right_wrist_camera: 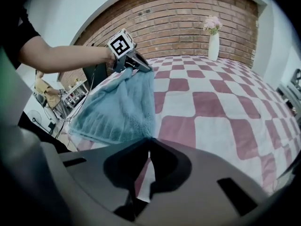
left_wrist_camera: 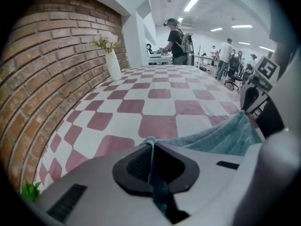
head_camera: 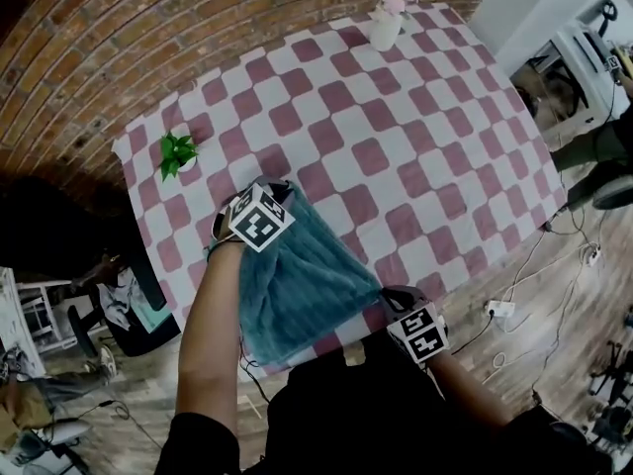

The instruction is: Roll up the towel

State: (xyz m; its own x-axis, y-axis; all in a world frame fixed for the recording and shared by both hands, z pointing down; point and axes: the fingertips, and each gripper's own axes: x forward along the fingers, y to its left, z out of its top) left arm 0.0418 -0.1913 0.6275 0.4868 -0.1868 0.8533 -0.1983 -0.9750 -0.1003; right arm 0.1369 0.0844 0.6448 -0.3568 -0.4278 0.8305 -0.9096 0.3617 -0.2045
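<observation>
A: Status on the roll?

B: Not begun, imo. There's no coil anywhere on the teal terry-cloth towel (head_camera: 302,285). Only the grab is done, so the whole roll is left.

A: Tools, nearest first?

B: Right gripper (right_wrist_camera: 148,140) sits at approx 5 o'clock in the head view, jaws together. Its tips pinch the towel's near-right corner, as far as its own view shows. A bit of checked cloth shows behind the tips, so I can't rule out that it's nipped too.

A: And the other?

B: Left gripper (left_wrist_camera: 150,141) is further out, at the towel's 11 o'clock corner. It's clamped w/ a thin strip of teal fabric running between the jaws.

A: Where's the towel, and how does it look?

B: It's at the table's 6–7 o'clock edge, w/ the near side seeming to hang over it. Thick, soft pile, no creases that I can make out. The edge between the two grips is raised off the table and sags, and the rest drapes toward 7 o'clock.

A: Anything beyond it?

B: Pink-and-white checked tablecloth (head_camera: 396,146) runs toward 12. There's a small green potted plant (head_camera: 178,152) at 10 and a white vase w/ pink flowers (head_camera: 386,23) at the far edge. Both are well apart from the towel.
</observation>
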